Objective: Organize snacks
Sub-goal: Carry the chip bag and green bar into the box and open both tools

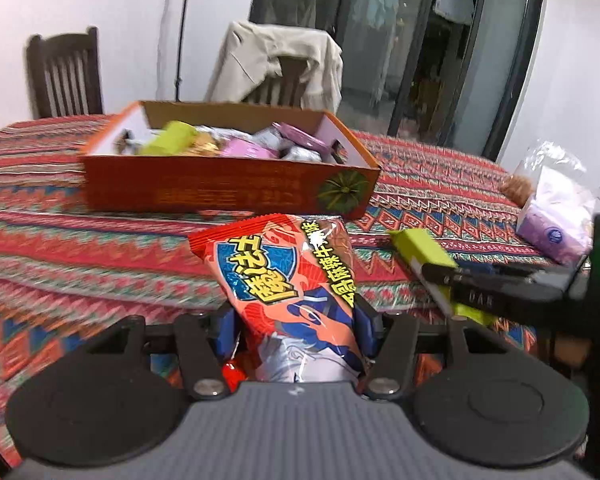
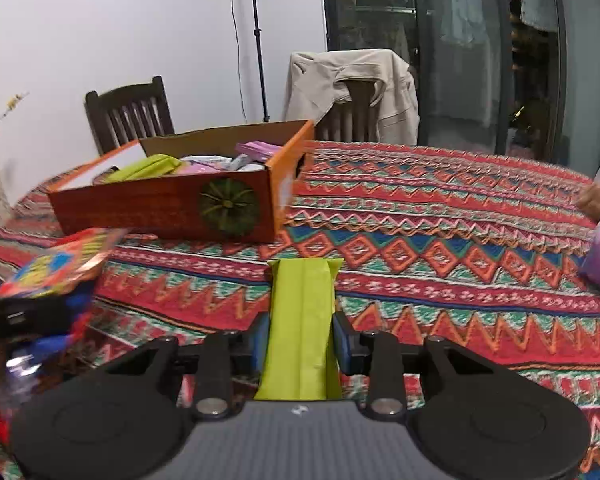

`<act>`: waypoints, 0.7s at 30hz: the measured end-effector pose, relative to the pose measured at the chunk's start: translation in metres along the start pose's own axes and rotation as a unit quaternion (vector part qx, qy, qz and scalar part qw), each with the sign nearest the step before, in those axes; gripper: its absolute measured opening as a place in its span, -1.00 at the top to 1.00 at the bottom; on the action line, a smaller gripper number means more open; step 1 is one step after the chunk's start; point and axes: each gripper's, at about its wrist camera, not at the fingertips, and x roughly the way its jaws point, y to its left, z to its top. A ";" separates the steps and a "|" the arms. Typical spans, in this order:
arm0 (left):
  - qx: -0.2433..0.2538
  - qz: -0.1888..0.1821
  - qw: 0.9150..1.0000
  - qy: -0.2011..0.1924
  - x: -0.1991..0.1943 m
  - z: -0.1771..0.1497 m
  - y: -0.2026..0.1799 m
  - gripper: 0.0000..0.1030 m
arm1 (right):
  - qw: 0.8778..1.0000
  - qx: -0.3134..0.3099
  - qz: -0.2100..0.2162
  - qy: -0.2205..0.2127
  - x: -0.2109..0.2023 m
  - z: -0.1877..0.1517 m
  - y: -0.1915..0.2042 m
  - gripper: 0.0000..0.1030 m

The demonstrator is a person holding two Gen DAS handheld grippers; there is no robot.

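The left gripper [image 1: 296, 320] has its fingers closed partway on a glossy red-and-blue foil snack packet [image 1: 284, 280], pinched near its lower end so that most of the packet sticks out unsupported toward 12 o'clock. The right gripper [image 2: 302, 340] is clamped tight on a slim lime-green paper-wrapped snack bar [image 2: 302, 320], which also projects well past the fingers.

Both snacks hang above the red, zigzag-patterned tablecloth surface [image 1: 80, 240]. The open orange cardboard box [image 1: 228, 188] lies at 12 o'clock in the left wrist view and at about 10 o'clock in the right wrist view, already holding pink, green and silver packets.

The foil packet looks slippery and puffy. Held only at one end, it could likely slide out or pivot downward. Its free end could also catch the box's near wall on the way in and push the light box along the cloth. The two grippers sit close together, the right one showing at 3 o'clock in the left wrist view, so heading for the box together risks a knock that jars either grip loose. The stiff bar could land on the heaped packets and tip back over the rim.
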 end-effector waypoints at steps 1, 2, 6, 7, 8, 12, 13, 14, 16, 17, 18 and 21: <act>0.000 0.002 1.000 -0.007 -0.014 -0.005 0.006 -0.10 | 1.000 -0.004 -0.005 -0.003 -0.004 0.000 0.004 0.37; 0.002 0.005 1.000 -0.013 -0.026 -0.010 0.011 -0.10 | 1.000 -0.007 -0.009 -0.008 -0.010 0.000 0.009 0.37; 0.003 0.020 0.999 -0.030 -0.068 -0.030 0.032 -0.10 | 0.999 -0.001 0.020 -0.029 -0.052 -0.012 0.035 0.37; 0.000 0.019 0.999 -0.032 -0.076 -0.034 0.037 -0.10 | 0.999 -0.003 0.025 -0.034 -0.063 -0.015 0.042 0.37; -0.005 0.017 0.999 -0.034 -0.083 -0.037 0.042 -0.10 | 0.999 -0.004 0.028 -0.038 -0.075 -0.019 0.049 0.37; -0.018 0.010 0.999 -0.040 -0.101 -0.045 0.057 -0.10 | 0.998 -0.002 0.046 -0.050 -0.115 -0.032 0.076 0.37; -0.017 0.010 0.999 -0.042 -0.103 -0.045 0.059 -0.10 | 0.997 -0.006 0.050 -0.051 -0.122 -0.033 0.083 0.37; -0.016 0.009 0.999 -0.044 -0.105 -0.045 0.060 -0.10 | 0.997 -0.013 0.051 -0.052 -0.128 -0.034 0.089 0.37; -0.015 0.004 0.999 -0.049 -0.109 -0.045 0.061 -0.10 | 0.997 -0.023 0.048 -0.057 -0.139 -0.034 0.100 0.37; -0.015 0.001 0.999 -0.051 -0.110 -0.045 0.061 -0.10 | 0.997 -0.024 0.048 -0.060 -0.142 -0.033 0.103 0.37; -0.014 -0.002 0.998 -0.054 -0.112 -0.045 0.061 -0.10 | 0.997 -0.025 0.048 -0.063 -0.145 -0.032 0.106 0.37; -0.012 -0.006 0.998 -0.058 -0.111 -0.043 0.062 -0.10 | 0.996 -0.028 0.046 -0.066 -0.150 -0.029 0.110 0.37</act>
